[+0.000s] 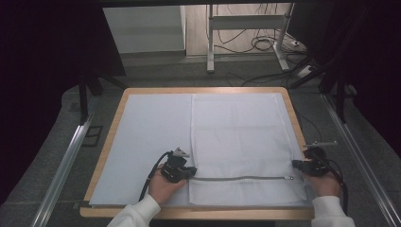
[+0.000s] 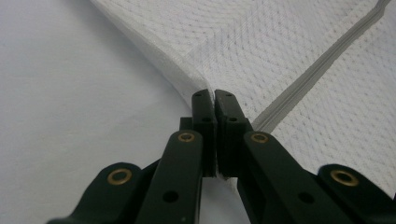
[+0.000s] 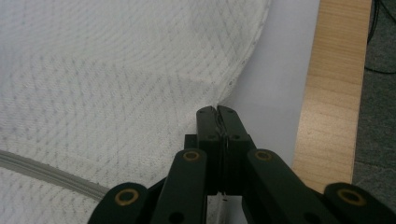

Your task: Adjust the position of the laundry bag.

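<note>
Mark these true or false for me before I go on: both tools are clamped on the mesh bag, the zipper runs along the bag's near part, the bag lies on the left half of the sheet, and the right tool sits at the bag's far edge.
1. Both tools grip the mesh bag. True: the left tool and the right tool are each shut on its edge.
2. The zipper runs along the bag's near part. True.
3. The bag lies on the left half of the white sheet. False: it covers the right half.
4. The right tool sits at the bag's far edge. False: it holds the right edge, near the zipper's end.
</note>
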